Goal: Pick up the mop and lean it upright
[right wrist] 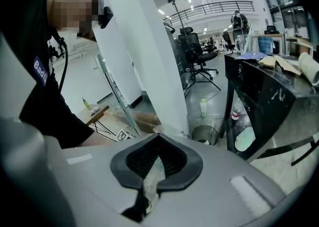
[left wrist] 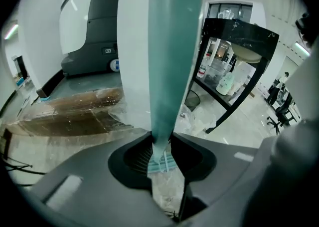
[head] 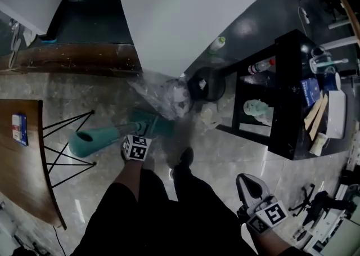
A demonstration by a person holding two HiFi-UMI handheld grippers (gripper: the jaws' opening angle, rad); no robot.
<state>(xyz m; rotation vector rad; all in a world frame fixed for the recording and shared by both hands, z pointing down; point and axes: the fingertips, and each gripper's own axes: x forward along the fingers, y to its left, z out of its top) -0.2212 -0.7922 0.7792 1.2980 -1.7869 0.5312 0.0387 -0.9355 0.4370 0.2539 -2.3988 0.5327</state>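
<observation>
**Left jaws clamped on the mop handle**

The left gripper [left wrist: 162, 145] has its jaws closed narrow around the long round teal mop handle [left wrist: 172, 56], which rises straight out between them. The flat teal mop head [left wrist: 163, 162] lies just past the jaw tips, on the pale stone floor [head: 225, 159]. The right gripper [right wrist: 151, 186] jaws seem closed on nothing

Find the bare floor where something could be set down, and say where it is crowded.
Bare tile lies between the black shelf unit and the person's shoe, and between the wooden ledge and the mop. Crowded: crumpled plastic and bin at the white pillar.
</observation>
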